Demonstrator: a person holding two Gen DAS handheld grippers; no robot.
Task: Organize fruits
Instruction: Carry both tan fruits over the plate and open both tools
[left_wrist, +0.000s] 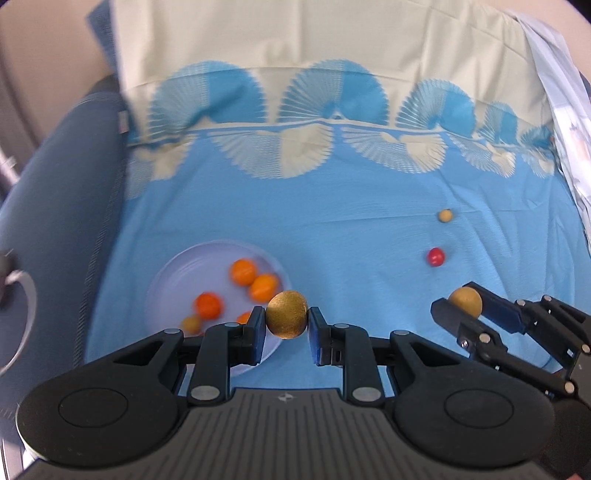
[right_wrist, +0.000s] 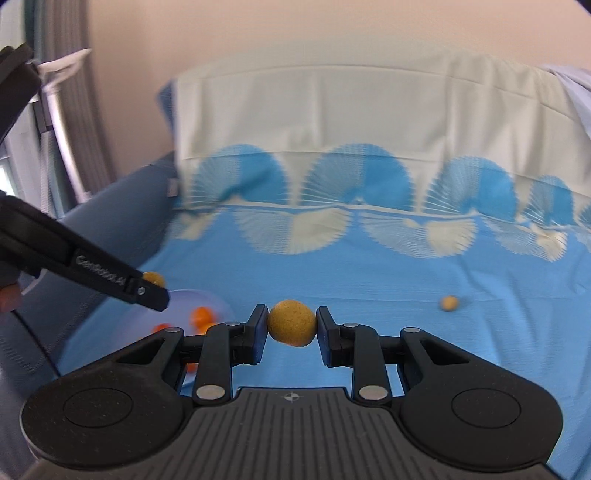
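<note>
My left gripper (left_wrist: 287, 320) is shut on a brown-gold round fruit (left_wrist: 287, 314), held above the near right rim of a pale lilac plate (left_wrist: 173, 273). The plate holds several orange fruits (left_wrist: 243, 271) and a small tan one (left_wrist: 191, 323). My right gripper (right_wrist: 291, 324) is shut on a tan-yellow round fruit (right_wrist: 291, 323); it also shows in the left wrist view (left_wrist: 466, 302), to the right of the plate. A small tan fruit (left_wrist: 445, 215) and a red fruit (left_wrist: 436, 256) lie loose on the blue cloth.
The blue cloth (left_wrist: 332, 221) with a fan pattern covers a seat; a cream cloth (left_wrist: 295, 55) drapes its back. A dark blue padded armrest (left_wrist: 62, 177) runs along the left. The loose tan fruit also shows in the right wrist view (right_wrist: 448, 303).
</note>
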